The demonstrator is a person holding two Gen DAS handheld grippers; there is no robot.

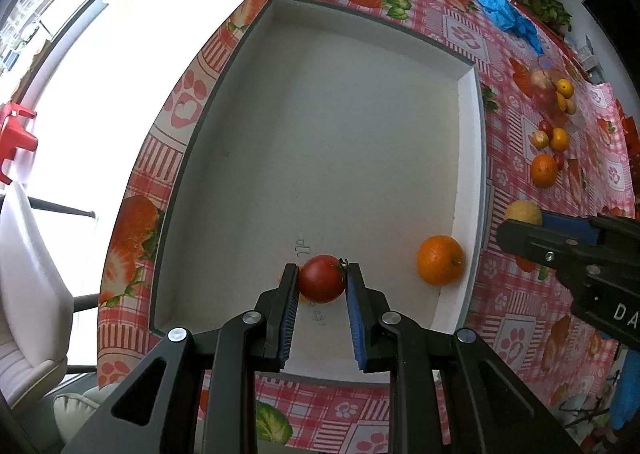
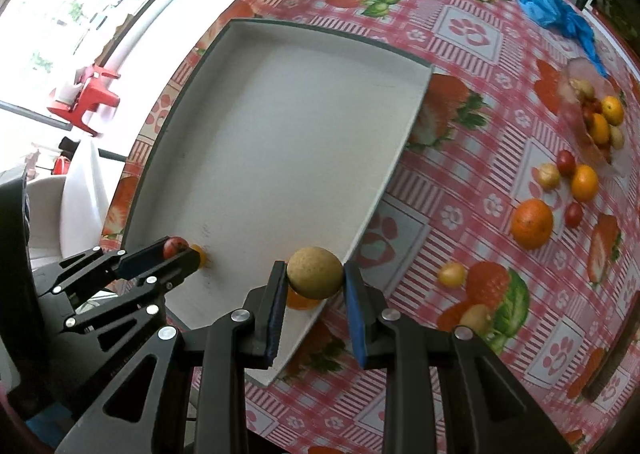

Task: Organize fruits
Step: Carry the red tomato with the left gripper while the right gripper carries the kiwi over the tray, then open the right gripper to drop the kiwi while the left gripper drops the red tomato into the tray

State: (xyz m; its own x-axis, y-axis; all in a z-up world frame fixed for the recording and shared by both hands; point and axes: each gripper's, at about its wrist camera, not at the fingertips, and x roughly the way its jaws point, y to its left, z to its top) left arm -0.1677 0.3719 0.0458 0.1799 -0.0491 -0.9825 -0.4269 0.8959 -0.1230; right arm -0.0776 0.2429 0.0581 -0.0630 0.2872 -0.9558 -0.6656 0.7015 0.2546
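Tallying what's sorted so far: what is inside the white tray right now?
An orange lies in the white tray by its right wall. The left gripper holds a red tomato over the floor; something orange peeks beneath it, mostly covered.

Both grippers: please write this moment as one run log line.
left gripper: shut on tomato over tray | right gripper: shut on tan fruit

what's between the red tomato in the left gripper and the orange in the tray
Nothing: bare tray floor separates the tomato and the orange, seen in the left wrist view.
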